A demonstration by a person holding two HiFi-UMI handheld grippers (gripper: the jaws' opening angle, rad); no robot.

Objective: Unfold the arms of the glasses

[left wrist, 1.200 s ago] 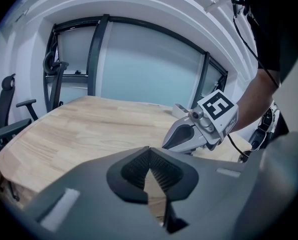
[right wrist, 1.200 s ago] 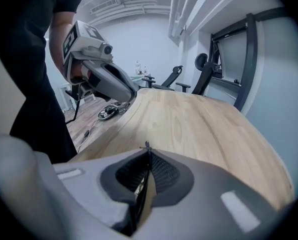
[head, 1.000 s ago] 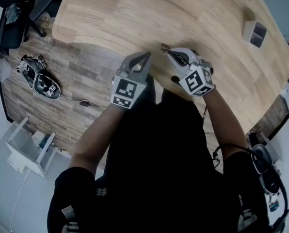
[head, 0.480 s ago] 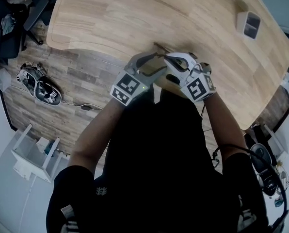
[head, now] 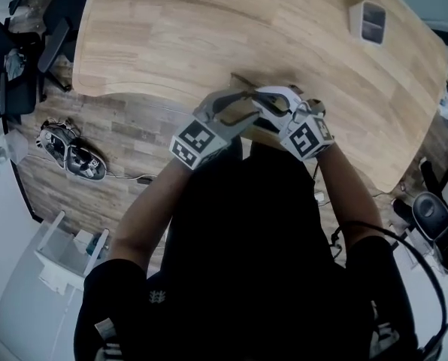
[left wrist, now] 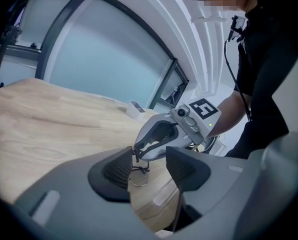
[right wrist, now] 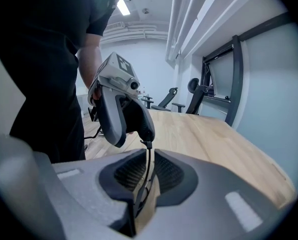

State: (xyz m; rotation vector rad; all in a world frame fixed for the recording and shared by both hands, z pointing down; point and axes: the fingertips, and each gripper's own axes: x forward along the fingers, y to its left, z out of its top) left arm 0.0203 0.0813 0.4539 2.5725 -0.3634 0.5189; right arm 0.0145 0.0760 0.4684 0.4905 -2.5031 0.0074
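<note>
Glasses (left wrist: 137, 178): hung at the right gripper's tip, just over the near edge of the table (head: 171, 36), at the centre of the head view. One lens showed low centre in the left gripper view.

Right gripper (right wrist: 149, 171): pinched the thin dark frame between its pads. The jaws had just eased a little wider, but the frame was between them and had not dropped.

Why held so: judging by the pose, this gripper acted as the anchor. It kept the frame steady and raised so the other gripper could work on an arm.

Left gripper (left wrist: 149, 167): spread wide and pressing on nothing. Its jaws had just sprung apart, then come in a touch. The lens sat in the gap, clear of both pads.

Why spread: probably it was lining up a fresh hold. Its tips faced the right gripper's tips, almost meeting them, so the frame lay straight ahead of the gap.

Arms: too thin and small in every view to tell whether they were folded or swung out.

Why near the table: likely so that a slip would be only a short fall onto the wood.

Next move, as a judgement: it would need the left pads to close on one arm alone, away from the hinge.

Risk: the loosened right pinch could let the frame twist.
</note>
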